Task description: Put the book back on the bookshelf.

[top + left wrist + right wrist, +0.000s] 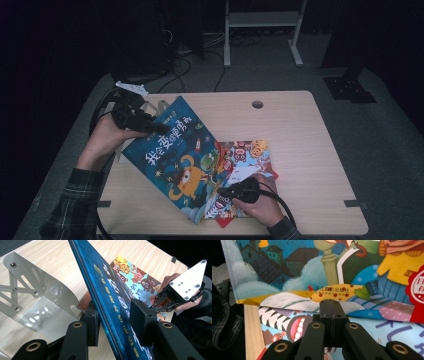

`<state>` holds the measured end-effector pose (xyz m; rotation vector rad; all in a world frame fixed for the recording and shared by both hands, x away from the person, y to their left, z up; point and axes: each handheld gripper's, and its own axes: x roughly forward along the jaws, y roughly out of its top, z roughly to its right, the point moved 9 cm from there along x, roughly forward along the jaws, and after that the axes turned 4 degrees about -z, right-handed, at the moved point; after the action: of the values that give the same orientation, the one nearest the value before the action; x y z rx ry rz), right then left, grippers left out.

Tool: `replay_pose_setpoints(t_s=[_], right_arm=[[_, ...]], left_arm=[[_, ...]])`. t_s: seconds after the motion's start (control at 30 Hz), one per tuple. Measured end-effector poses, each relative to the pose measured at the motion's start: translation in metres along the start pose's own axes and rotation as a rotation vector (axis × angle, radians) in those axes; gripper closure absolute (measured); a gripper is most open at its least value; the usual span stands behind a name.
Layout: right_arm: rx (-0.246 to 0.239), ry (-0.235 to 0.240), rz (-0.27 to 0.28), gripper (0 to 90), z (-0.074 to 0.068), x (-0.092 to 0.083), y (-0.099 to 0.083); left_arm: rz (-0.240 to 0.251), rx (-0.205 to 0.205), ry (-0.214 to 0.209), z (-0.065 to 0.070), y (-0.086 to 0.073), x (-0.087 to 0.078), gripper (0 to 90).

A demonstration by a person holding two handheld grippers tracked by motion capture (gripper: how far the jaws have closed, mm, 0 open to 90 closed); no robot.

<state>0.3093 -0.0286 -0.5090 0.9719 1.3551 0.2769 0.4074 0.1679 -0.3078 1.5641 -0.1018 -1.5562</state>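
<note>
At the table's (300,125) left, the left gripper (150,125) clamps the upper corner of the blue picture book (175,155), its pads on both sides of the cover, holding it tilted above the book stack (250,152). To the right, the right gripper (222,191), jaws pressed together and empty, rests on that stack, just beside the blue book's lower edge.

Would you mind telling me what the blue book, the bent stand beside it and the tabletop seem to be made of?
Blue book: printed card cover, apparently glossy, given its stiff thin edge and a sheen in the left gripper view. Stand: looks like pale painted sheet metal, with slots and screws. Tabletop: light wood-look surface with faint grain, probably laminate.
</note>
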Motion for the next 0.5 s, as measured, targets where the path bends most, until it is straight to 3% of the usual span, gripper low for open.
replay_pose_setpoints(t_s=[0.33,0.47,0.5], right_arm=[[-0.006,0.011,-0.006,88.9,-0.003,0.009,0.009],[-0.011,0.010,-0.002,88.7,-0.003,0.011,0.011],[-0.010,0.011,-0.003,88.1,-0.004,0.012,0.011]], left_arm=[[-0.039,0.021,0.006,0.010,0.017,-0.008,66.5],[-0.050,0.026,-0.005,0.015,0.024,-0.009,69.1],[-0.057,0.038,-0.026,0.019,0.029,-0.009,70.9]])
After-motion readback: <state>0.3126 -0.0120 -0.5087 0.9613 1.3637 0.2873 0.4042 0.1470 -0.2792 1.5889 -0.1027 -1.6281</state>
